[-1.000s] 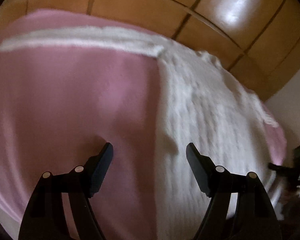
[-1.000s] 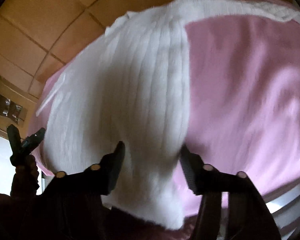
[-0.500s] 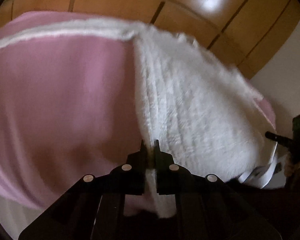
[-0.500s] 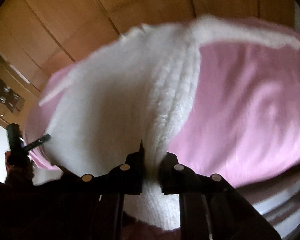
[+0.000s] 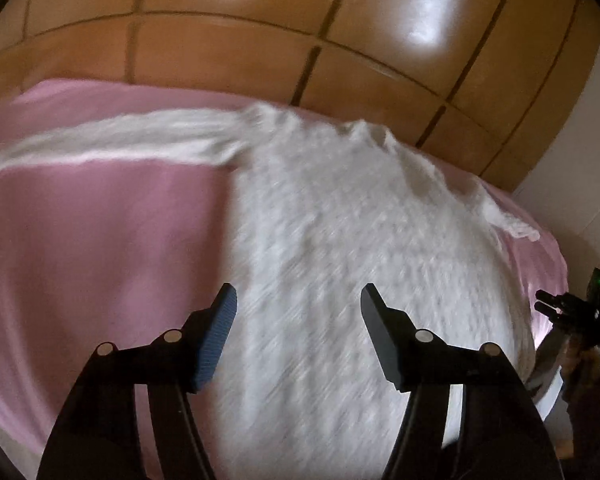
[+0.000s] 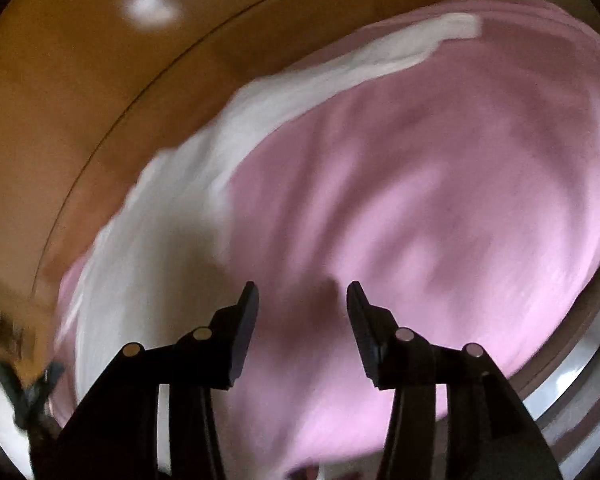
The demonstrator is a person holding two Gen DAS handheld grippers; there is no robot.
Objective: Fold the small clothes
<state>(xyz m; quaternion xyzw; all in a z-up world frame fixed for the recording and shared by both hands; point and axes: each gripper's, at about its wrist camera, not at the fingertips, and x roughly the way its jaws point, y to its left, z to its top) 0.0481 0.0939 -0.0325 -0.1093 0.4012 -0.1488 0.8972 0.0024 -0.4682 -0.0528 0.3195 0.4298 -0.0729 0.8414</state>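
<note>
Both the left gripper [image 5: 298, 304] and right gripper [image 6: 302, 302] are spread above the white sweater [image 5: 360, 240] (on a pink sheet [image 5: 100, 248]), gripping nothing.

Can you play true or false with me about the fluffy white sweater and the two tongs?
1. The white sweater lies on a pink sheet. True.
2. The left tongs are squeezing the sweater. False: they are open, holding nothing.
3. The right tongs are open. True.
4. The sheet is blue. False: it is pink.
5. One sleeve stretches out sideways. True.
</note>
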